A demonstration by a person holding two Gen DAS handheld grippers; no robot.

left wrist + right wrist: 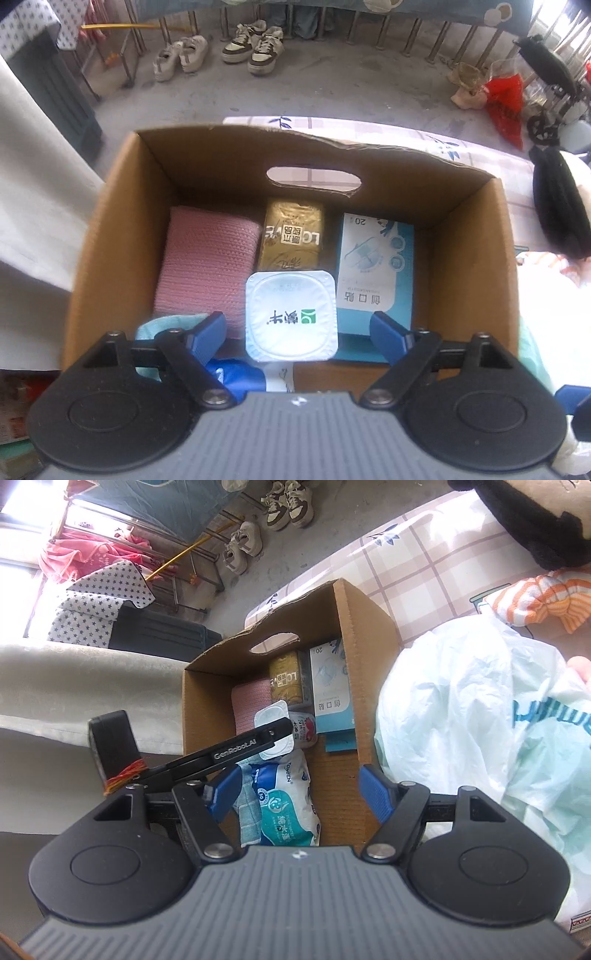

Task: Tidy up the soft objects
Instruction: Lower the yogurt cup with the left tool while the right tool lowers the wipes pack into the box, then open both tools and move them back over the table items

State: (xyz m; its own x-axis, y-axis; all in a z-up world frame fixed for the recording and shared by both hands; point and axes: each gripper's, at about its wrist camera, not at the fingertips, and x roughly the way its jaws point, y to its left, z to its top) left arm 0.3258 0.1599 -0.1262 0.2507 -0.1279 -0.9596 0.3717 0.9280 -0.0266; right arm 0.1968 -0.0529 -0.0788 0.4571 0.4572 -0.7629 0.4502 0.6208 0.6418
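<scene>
An open cardboard box (110, 236) holds a pink knitted cloth (207, 266), a gold pack (291, 236) and a blue-and-white plaster box (373, 266). A yogurt cup with a white foil lid (291, 315) sits at the box's near side. My left gripper (297, 324) hangs over it, open, its blue pads a little clear of the cup on both sides. In the right wrist view my right gripper (301, 779) is open above a wet-wipes pack (284, 805) and a teal cloth (247, 812) at the box's near end, gripping nothing. The left gripper's black side bar (243, 746) crosses the cup (273, 716).
The box stands on a checked tablecloth (424, 568). A white plastic bag (480, 720) bulges just right of the box, with an orange-striped cloth (546, 602) and a black plush (535, 520) beyond it. Two pairs of shoes (221, 51) sit on the floor past the table.
</scene>
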